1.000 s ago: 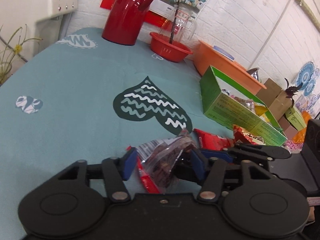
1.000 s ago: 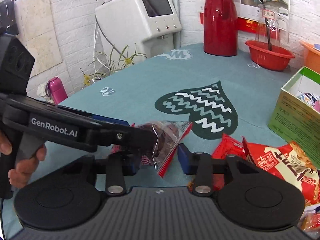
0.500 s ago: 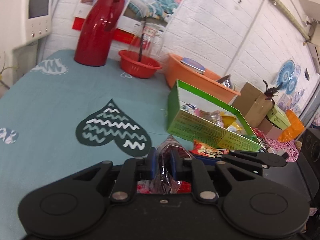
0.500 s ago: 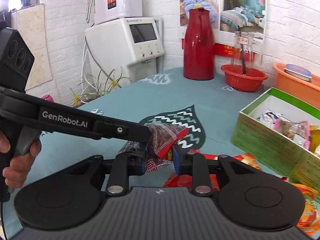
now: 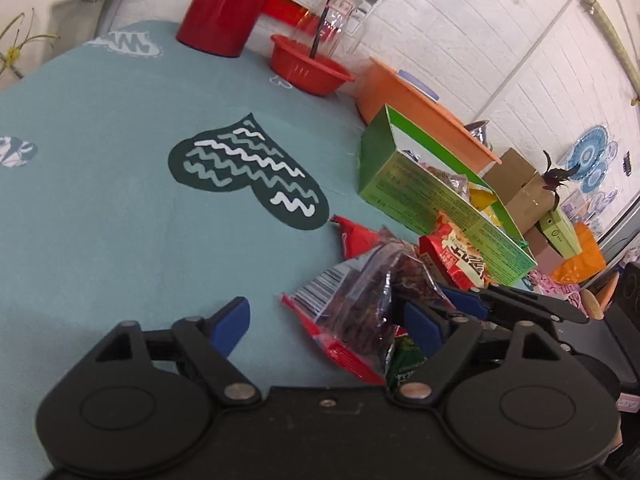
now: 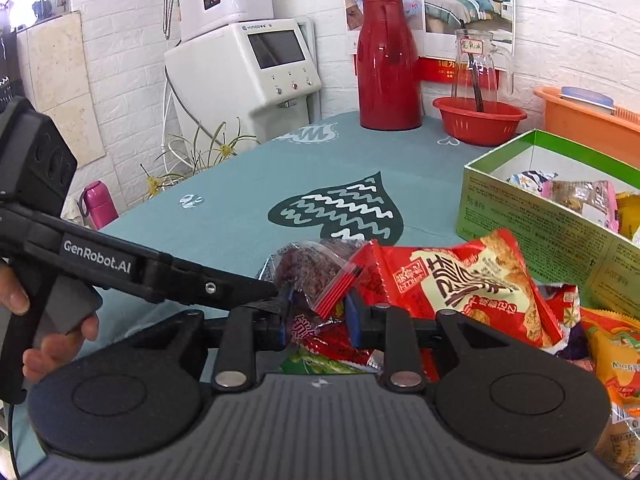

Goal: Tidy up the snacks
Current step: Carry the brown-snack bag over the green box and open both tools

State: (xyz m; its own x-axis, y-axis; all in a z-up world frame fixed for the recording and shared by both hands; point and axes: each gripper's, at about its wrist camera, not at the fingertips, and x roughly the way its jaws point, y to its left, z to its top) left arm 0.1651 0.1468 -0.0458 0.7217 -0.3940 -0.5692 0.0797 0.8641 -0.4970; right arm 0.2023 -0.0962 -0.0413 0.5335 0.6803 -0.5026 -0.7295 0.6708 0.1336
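Note:
A clear bag of dark red snacks [image 5: 360, 300] with a red zip edge sits low over the teal table. My right gripper [image 6: 318, 314] is shut on the bag [image 6: 316, 264] at its red edge, and its jaws are opening slightly. In the left wrist view the right gripper's fingers [image 5: 452, 300] pinch the bag from the right. My left gripper [image 5: 326, 322] is open and still opening, its pads clear of the bag in front of it. An open green box [image 5: 420, 192] of snacks stands to the right.
A red noodle-snack pack [image 6: 460, 280] and several other packets are heaped beside the green box [image 6: 540, 228]. At the back stand a red thermos [image 6: 386, 68], a red bowl [image 6: 478, 118] with a glass jug and an orange basin [image 5: 420, 104]. A hand [image 6: 48, 344] holds the left gripper's handle.
The left gripper was shut on the bag half a second ago and has now opened wide and let it go. The right gripper has stayed shut on the bag and carried it nearer the packets and the box.

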